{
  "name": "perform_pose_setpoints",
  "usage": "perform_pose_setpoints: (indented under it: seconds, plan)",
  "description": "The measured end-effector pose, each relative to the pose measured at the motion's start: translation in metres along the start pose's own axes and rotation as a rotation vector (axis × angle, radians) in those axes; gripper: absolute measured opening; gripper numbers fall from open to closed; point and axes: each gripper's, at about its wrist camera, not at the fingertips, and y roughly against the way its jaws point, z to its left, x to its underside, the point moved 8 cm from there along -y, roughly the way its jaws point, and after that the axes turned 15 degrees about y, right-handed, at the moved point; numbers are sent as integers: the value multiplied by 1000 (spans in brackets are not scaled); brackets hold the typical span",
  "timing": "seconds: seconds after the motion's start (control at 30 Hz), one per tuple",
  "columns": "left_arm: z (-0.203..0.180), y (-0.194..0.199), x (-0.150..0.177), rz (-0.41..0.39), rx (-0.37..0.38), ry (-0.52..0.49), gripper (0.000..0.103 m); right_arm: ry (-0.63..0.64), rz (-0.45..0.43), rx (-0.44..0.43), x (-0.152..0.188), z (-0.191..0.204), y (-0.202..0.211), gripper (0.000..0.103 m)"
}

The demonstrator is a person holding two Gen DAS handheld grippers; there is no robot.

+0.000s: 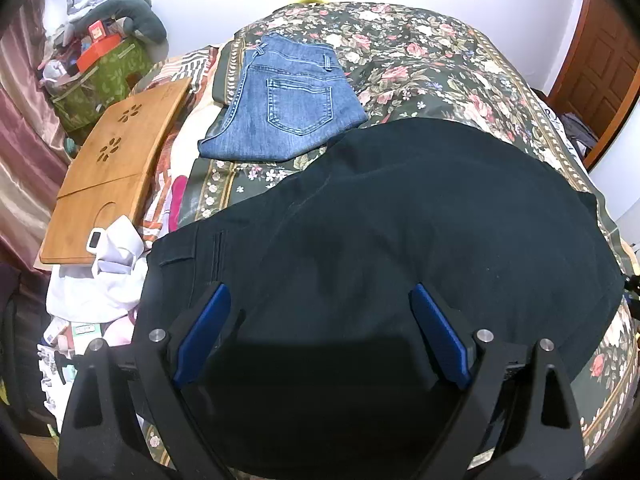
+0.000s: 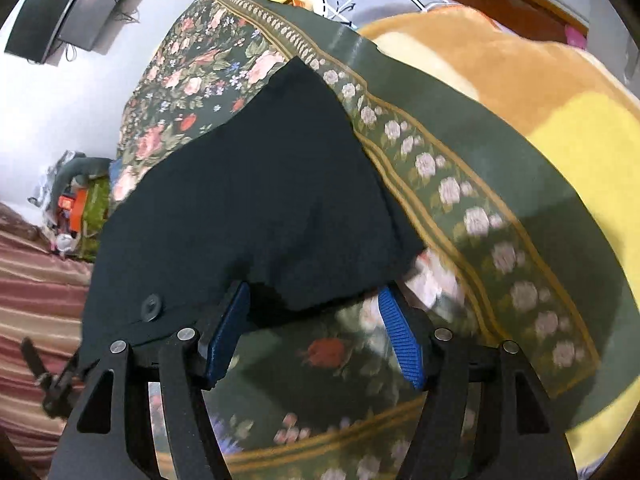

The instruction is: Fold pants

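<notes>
Black pants (image 1: 400,220) lie spread on the floral bedspread (image 1: 420,52). My left gripper (image 1: 320,292) is open just above the black cloth, its blue pads (image 1: 204,332) wide apart. In the right wrist view the black pants (image 2: 260,200) end at an edge with a round button (image 2: 152,307). My right gripper (image 2: 316,292) is open at that edge, its blue pads (image 2: 400,340) on either side of the cloth's lower edge, not closed on it.
Folded blue jeans (image 1: 284,108) lie farther up the bed. A wooden lap tray (image 1: 112,164) and white cloth (image 1: 100,280) lie at the left. A green box of clutter (image 1: 100,76) stands beyond. An orange-yellow blanket (image 2: 540,92) lies at the right.
</notes>
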Motion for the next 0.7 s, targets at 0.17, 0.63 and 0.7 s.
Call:
perform_pose_setpoints:
  seconds: [0.17,0.63,0.7]
  plan:
    - [-2,0,0,-8,-12,-8,93,-57,-17,-35,-4,-7,-7,54]
    - [-26,25,-4,-23,81,-43,93,91,-255,81,-51,-5,64,5]
    - [-31,24,0,-8,95,-52,93,96,-281,90,-62,-2,74,5]
